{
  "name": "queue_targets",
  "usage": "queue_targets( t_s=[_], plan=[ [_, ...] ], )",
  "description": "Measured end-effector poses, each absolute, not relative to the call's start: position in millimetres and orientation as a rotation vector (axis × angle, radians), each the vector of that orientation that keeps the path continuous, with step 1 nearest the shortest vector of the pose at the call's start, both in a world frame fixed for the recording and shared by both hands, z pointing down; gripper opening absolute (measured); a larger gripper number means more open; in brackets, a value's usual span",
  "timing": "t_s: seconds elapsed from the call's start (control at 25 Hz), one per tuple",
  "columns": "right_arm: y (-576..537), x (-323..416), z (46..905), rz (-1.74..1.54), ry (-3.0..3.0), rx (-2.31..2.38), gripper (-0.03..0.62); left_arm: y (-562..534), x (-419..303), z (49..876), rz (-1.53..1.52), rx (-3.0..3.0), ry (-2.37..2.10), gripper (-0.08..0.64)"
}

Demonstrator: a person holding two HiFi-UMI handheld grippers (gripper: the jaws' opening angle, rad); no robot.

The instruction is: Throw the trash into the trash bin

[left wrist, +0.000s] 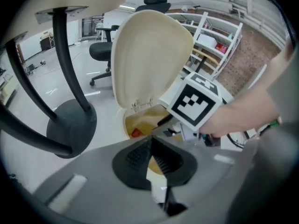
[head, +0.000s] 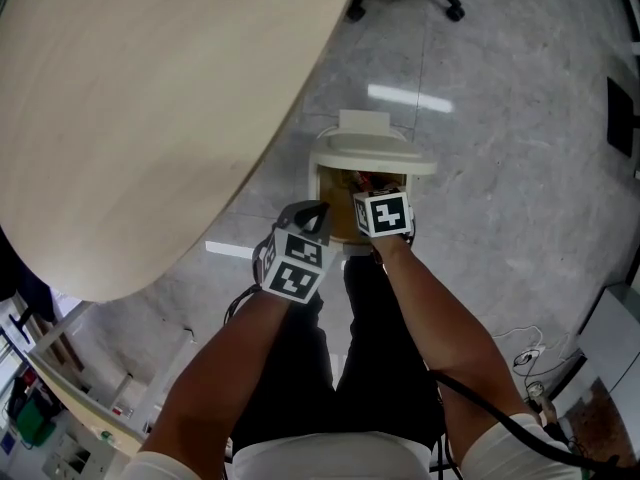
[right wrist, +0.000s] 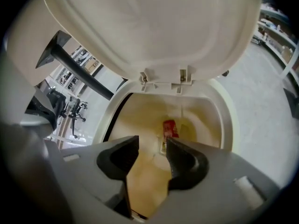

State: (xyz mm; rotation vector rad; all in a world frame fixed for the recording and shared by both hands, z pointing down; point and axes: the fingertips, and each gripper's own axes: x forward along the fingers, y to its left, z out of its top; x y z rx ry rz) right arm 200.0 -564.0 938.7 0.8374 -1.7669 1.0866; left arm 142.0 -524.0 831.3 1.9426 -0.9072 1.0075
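Hovering over the trash bin (right wrist: 227, 120), right gripper (right wrist: 152, 142) has jaws spread, red trash (right wrist: 170, 128) beyond

Open for access: the trash bin (head: 314, 193) stands on the floor (head: 520, 168), and its raised lid (head: 372, 133) walls off the mouth at 12 o'clock in the head view. The tabletop (head: 150, 98) overhangs from 9 to 12 o'clock, its edge near the bin, with its dark base (left wrist: 70, 125) beside it. The left hand-held gripper (left wrist: 150, 140) crowds the rim at 8 o'clock and the right hand-held gripper (right wrist: 152, 141) hangs over the mouth. Bare floor lies open from 1 to 4 o'clock.
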Motion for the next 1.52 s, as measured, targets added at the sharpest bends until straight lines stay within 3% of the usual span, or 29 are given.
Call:
queue_targets(
  t_s=[0.36, 0.68, 0.76, 0.96, 1.52],
  plan=[
    [-543, 207, 893, 1.109, -1.837, 0.782, 0.176, -514, 147, 804, 1.031, 2.022, -0.835, 0.008],
    [-541, 233, 812, 1.040, -1.907, 0.886, 0.176, -517, 141, 731, 0.992, 2.150, -0.815, 0.008],
    [-540, 233, 792, 1.045, -1.924, 0.918, 0.152, -515, 141, 716, 0.984, 2.172, -0.801, 0.008],
    [-540, 221, 718, 1.010, -2.033, 0.976, 0.003, -515, 143, 657, 0.904, 2.266, -0.779, 0.008],
    [-536, 217, 460, 1.004, -2.469, 1.290, 0.002, -529, 122, 462, 0.531, 2.524, -0.796, 0.008]
  ],
)
